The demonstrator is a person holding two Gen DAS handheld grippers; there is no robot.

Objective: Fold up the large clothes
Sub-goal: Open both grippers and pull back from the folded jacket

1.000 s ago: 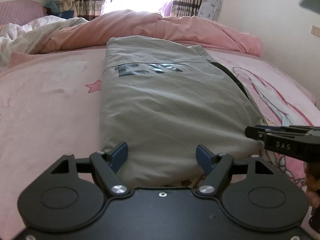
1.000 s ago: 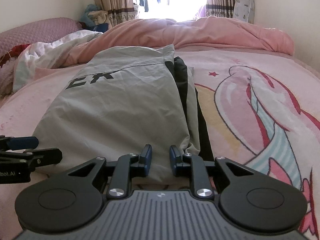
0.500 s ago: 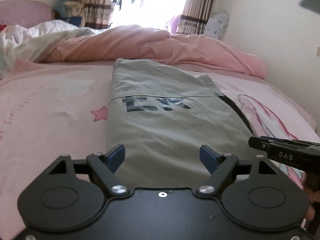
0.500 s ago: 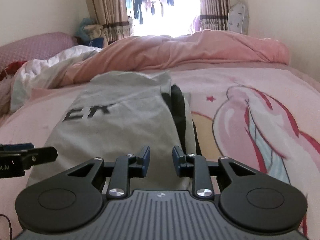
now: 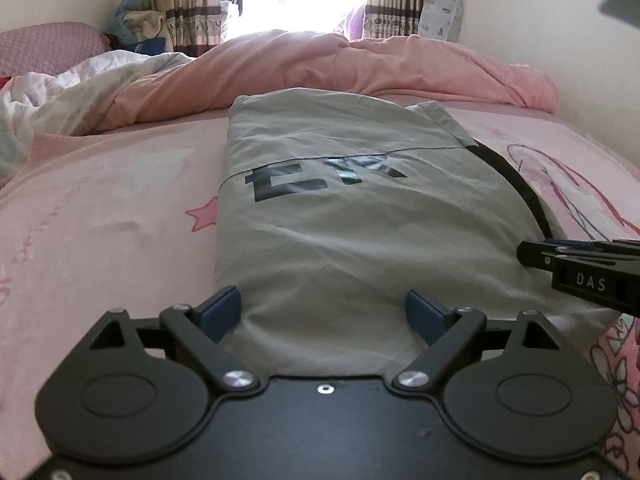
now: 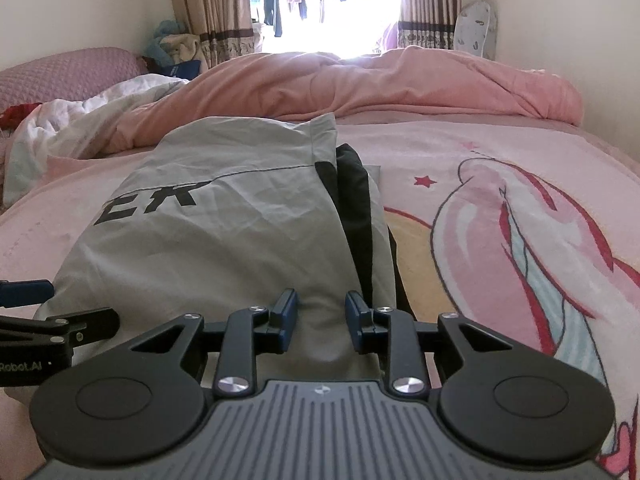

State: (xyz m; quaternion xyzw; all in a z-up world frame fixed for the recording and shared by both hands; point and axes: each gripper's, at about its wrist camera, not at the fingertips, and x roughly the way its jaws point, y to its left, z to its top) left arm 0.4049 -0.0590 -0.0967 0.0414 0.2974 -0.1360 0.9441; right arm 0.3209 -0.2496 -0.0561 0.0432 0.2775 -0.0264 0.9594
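A grey garment with black letters and a black stripe lies folded into a long strip on the pink bed; it also shows in the right wrist view. My left gripper is wide open at the garment's near left end, its blue pads either side of the hem. My right gripper is open a little at the near right end, with grey cloth between its pads. Each gripper shows side-on in the other's view: the right one and the left one.
The pink bed sheet with a cartoon print spreads right of the garment. A rumpled pink duvet and white bedding lie across the far end. A wall runs along the right. Curtains and a bright window stand beyond.
Both grippers have risen and tilted up and down over the near hem. The right gripper's jaws have opened wider. The garment has stayed in place.
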